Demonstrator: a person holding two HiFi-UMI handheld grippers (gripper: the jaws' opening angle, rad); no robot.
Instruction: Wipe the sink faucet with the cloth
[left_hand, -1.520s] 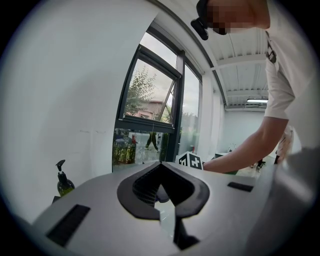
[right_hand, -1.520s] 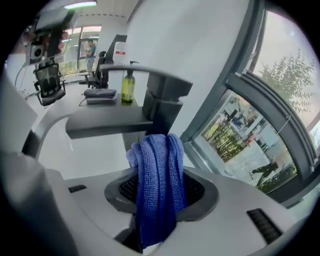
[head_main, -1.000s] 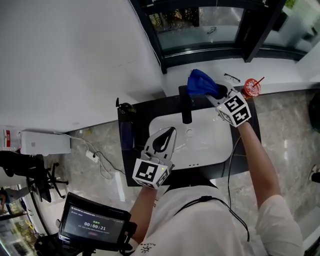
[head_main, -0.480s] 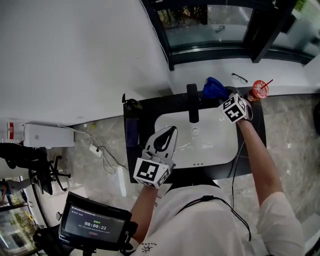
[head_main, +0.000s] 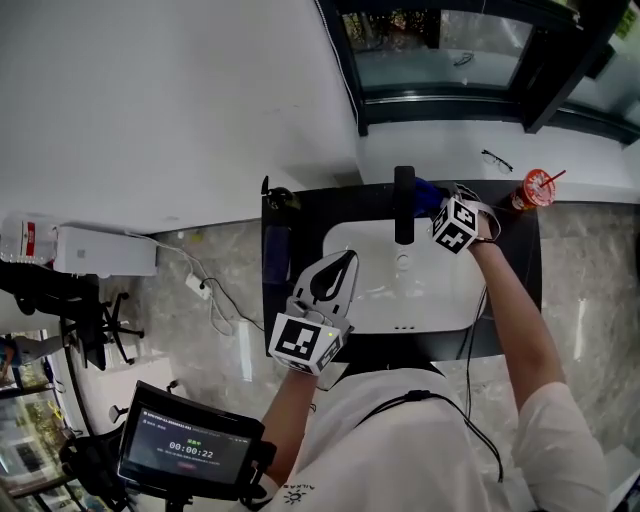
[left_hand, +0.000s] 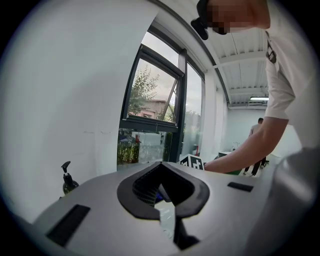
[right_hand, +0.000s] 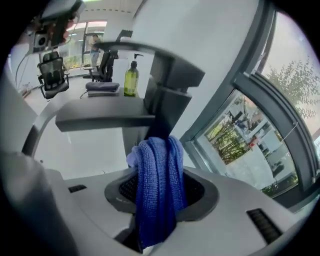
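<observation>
The black faucet (head_main: 404, 205) stands at the back of the white sink (head_main: 440, 300). My right gripper (head_main: 430, 203) is shut on a blue cloth (head_main: 424, 188), which sits just right of the faucet's column. In the right gripper view the cloth (right_hand: 157, 190) hangs bunched between the jaws, its far end against the base of the faucet (right_hand: 166, 95), whose spout runs off to the left. My left gripper (head_main: 343, 262) hovers over the sink's front left, pointing at the basin. Its jaws meet at the tips with nothing held; the left gripper (left_hand: 161, 172) looks the same in its own view.
A soap dispenser (head_main: 275, 199) and a dark folded item (head_main: 277, 248) sit on the black counter left of the basin. A red cup with a straw (head_main: 530, 190) and a pair of glasses (head_main: 497, 160) lie to the right. Wall and window close in behind the faucet.
My right gripper has come down with the cloth, from above and behind the faucet to beside its column, and has rolled. The left gripper has barely shifted.
</observation>
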